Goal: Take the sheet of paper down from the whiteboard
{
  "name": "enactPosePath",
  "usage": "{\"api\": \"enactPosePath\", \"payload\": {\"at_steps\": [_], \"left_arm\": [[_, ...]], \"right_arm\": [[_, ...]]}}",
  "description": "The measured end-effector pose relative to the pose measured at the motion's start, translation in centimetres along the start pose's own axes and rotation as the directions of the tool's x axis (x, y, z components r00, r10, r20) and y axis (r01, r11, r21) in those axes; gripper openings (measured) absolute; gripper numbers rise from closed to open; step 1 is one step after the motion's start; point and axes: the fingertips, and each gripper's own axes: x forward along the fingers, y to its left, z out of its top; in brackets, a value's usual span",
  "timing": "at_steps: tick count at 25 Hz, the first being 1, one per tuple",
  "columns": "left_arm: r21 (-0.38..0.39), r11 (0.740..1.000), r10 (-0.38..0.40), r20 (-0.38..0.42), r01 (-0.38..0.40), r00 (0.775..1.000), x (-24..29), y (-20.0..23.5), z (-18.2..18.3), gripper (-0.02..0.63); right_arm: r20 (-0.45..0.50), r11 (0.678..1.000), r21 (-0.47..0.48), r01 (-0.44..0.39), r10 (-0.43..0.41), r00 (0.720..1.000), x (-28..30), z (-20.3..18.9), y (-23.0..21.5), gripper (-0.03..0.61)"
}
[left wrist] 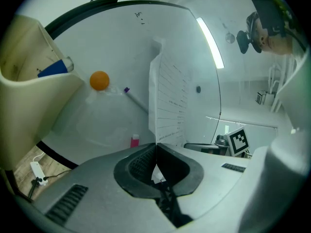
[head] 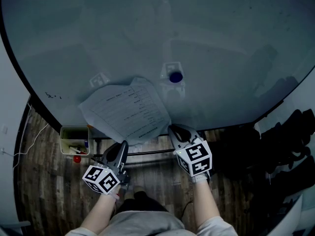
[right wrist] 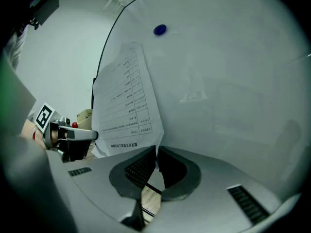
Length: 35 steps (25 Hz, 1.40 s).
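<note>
- The sheet of paper (head: 129, 113) hangs against the lower, near part of the whiteboard (head: 206, 28), crumpled and bowed outward, with its printed side facing the person.
- The left gripper (head: 122, 146) is at the sheet's near left edge. In the left gripper view its jaws are pressed together on the paper (left wrist: 167, 101), which rises edge-on straight out of the seam between them (left wrist: 156, 148).
- The right gripper (head: 172, 130) is at the sheet's near right corner. In the right gripper view its jaws are almost together, and the paper's (right wrist: 124, 96) bottom corner runs down into the narrow slit between the tips (right wrist: 156, 150), so it pinches that corner.
- The two grippers are side by side at the sheet's near edge, left one a little nearer to the person, with the paper spanning the space between them.
- A blue magnet (head: 175, 76) sits on the board just beyond the sheet's far right corner, apart from the paper.
- An orange magnet (left wrist: 99, 80) is on the board left of the sheet.
- A cream tray (head: 66, 140) holding markers hangs below the board's edge, left of the left gripper.
</note>
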Motion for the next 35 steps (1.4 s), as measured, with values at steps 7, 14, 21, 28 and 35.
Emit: {"api": "enactPosePath", "payload": {"at_steps": [7, 14, 21, 28, 35], "left_arm": [[0.019, 1.0, -0.016, -0.034, 0.016, 0.999, -0.4, -0.2, -0.2, 0.017], [0.041, 0.999, -0.004, -0.056, 0.006, 0.998, -0.9, 0.0, 0.1, 0.017], [0.071, 0.997, 0.008, -0.073, -0.002, 0.997, -1.4, 0.4, 0.2, 0.017], [0.06, 0.998, 0.04, -0.098, -0.034, 0.994, -1.4, 0.8, -0.6, 0.017], [0.081, 0.995, 0.059, -0.114, -0.05, 0.992, -5.1, -1.6, -2.4, 0.017]], "right_arm": [[0.015, 0.999, 0.022, 0.033, -0.033, 0.999, -1.2, -0.3, 0.9, 0.025], [0.019, 0.998, 0.031, 0.046, -0.046, 0.999, -1.8, -0.4, 2.1, 0.025], [0.023, 0.998, 0.051, 0.036, -0.038, 0.999, -1.9, -1.1, 3.0, 0.025], [0.008, 0.998, 0.062, 0.011, -0.012, 1.0, -1.5, -1.8, 3.0, 0.025], [0.031, 0.998, 0.063, -0.013, 0.011, 0.999, -6.1, -3.3, 5.7, 0.025]]}}
